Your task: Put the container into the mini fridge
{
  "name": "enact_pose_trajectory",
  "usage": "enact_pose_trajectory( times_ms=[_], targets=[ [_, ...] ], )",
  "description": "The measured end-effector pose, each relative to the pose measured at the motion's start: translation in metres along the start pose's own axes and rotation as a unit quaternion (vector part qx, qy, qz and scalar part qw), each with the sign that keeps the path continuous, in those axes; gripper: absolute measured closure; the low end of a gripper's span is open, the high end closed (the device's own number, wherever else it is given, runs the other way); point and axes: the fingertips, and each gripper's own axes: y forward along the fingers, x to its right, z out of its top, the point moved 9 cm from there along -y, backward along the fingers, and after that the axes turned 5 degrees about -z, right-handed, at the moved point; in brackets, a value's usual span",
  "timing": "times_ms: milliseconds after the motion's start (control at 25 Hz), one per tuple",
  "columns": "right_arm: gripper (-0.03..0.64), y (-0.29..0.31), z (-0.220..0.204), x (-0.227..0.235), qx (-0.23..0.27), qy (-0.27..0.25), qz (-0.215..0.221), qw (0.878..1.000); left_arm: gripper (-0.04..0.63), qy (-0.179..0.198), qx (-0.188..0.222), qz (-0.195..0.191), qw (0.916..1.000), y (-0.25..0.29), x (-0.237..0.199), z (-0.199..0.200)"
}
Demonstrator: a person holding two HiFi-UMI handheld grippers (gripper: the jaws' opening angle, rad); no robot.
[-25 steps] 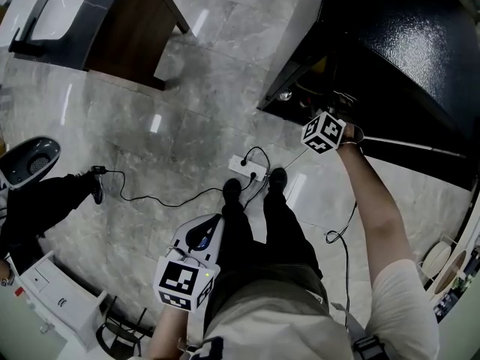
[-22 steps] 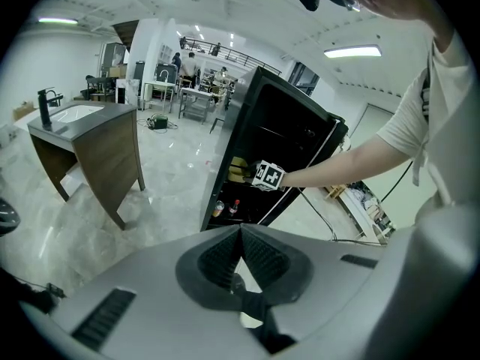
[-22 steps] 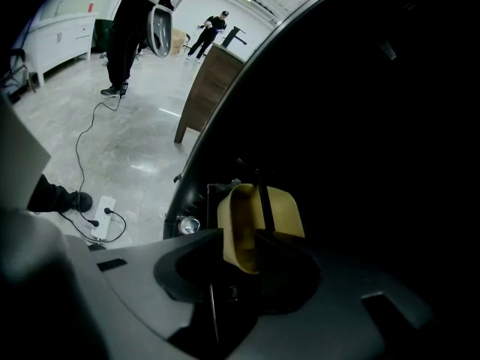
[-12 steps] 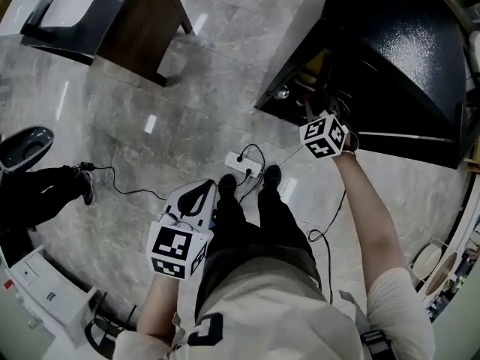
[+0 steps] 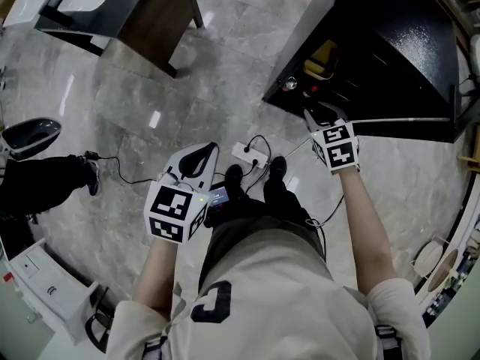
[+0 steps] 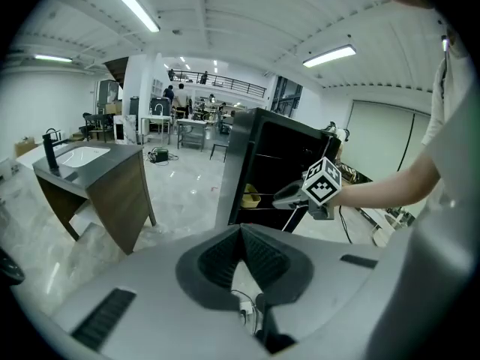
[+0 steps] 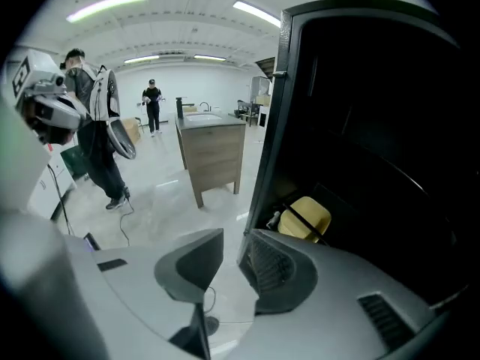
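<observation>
My left gripper (image 5: 204,154) sits low, left of centre in the head view, above my legs. Its jaws are pressed together at the tips with nothing between them; in the left gripper view (image 6: 240,231) only floor and a cable show below them.

My right gripper (image 5: 313,115) reaches out at the right of centre, its tips close to the lower front edge of the mini fridge (image 5: 390,43). In the right gripper view (image 7: 234,235) its jaws stand apart with a clear gap and hold nothing; floor shows through the gap.

The container (image 7: 304,217) is yellow and sits low inside the open black fridge, near the front edge, just above and to the right of my right jaws in that view. A dark band crosses it. From my head camera it shows as a yellow patch (image 5: 324,57) in the dark opening, above the right gripper.

A white power strip (image 5: 247,156) lies on the grey floor between the two grippers, just beyond my shoes. A wooden sink cabinet (image 5: 161,17) stands at the upper left.
</observation>
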Motion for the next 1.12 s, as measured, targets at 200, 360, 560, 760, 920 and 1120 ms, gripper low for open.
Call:
enact_pose_trajectory(
  times_ms=[200,360,560,760,920,1120],
  targets=[
    [0.495,-0.025,-0.009,-0.009,0.005,0.095,0.032,0.995,0.54,0.023,0.012,-0.005,0.9997,-0.008,0.004,0.005],
    [0.495,-0.048,-0.006,-0.022,0.032,0.148,0.052,0.987,0.54,0.049,0.018,-0.001,0.9986,-0.02,0.003,0.011],
    [0.495,-0.061,0.02,-0.039,0.071,0.175,0.078,0.979,0.54,0.09,-0.001,0.03,0.9955,-0.032,-0.013,0.004],
    [0.495,-0.091,0.047,-0.068,0.103,0.142,0.102,0.979,0.54,0.1,-0.002,0.043,0.994,-0.046,-0.029,-0.005],
    [0.495,-0.115,0.066,-0.087,0.133,0.138,0.115,0.975,0.54,0.1,0.012,0.023,0.9946,-0.048,-0.026,-0.001],
    [0.495,-0.144,0.081,-0.094,0.168,0.157,0.1,0.968,0.54,0.118,0.015,-0.018,0.9927,-0.043,-0.017,0.003]
  ],
)
